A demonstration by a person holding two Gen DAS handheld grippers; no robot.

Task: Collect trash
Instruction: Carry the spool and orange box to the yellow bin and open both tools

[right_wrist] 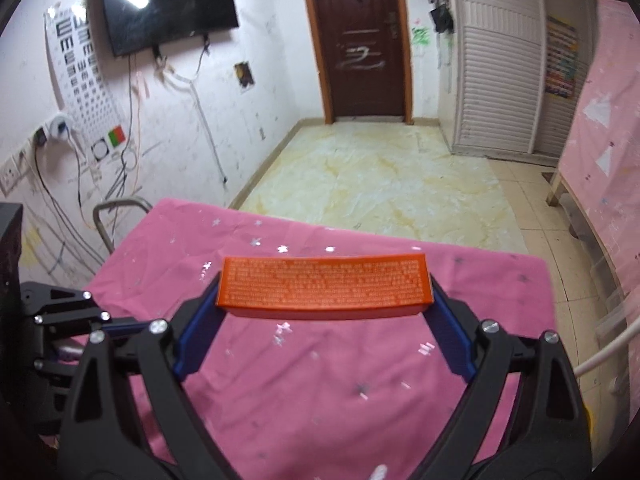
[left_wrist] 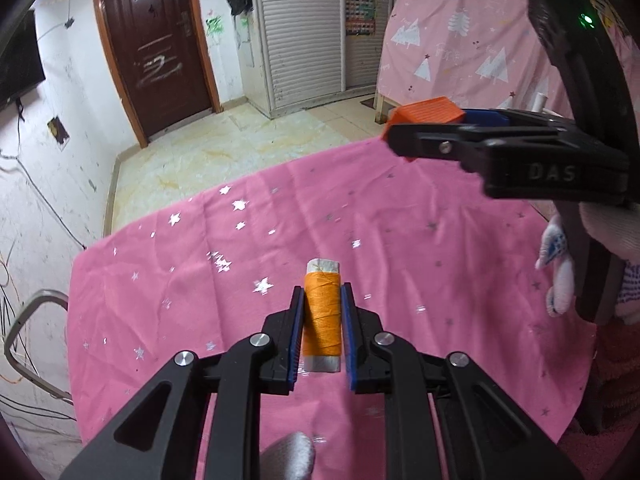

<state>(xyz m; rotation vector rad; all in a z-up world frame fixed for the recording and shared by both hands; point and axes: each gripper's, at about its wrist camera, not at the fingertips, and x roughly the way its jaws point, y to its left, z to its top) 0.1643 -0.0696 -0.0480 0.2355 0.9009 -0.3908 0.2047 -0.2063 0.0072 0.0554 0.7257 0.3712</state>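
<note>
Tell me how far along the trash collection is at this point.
Both pickups look done: the left gripper is shut on the orange thread spool, and the right gripper holds the orange box across its ends, both above the pink tablecloth. Left: dropping them off. No bin shows in either view, and no other trash shows on the visible cloth.

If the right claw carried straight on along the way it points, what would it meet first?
Probably the pink tablecloth near its far edge. The right claw, gripping the orange box, points down over it, nothing else ahead. Depth is unclear.
</note>
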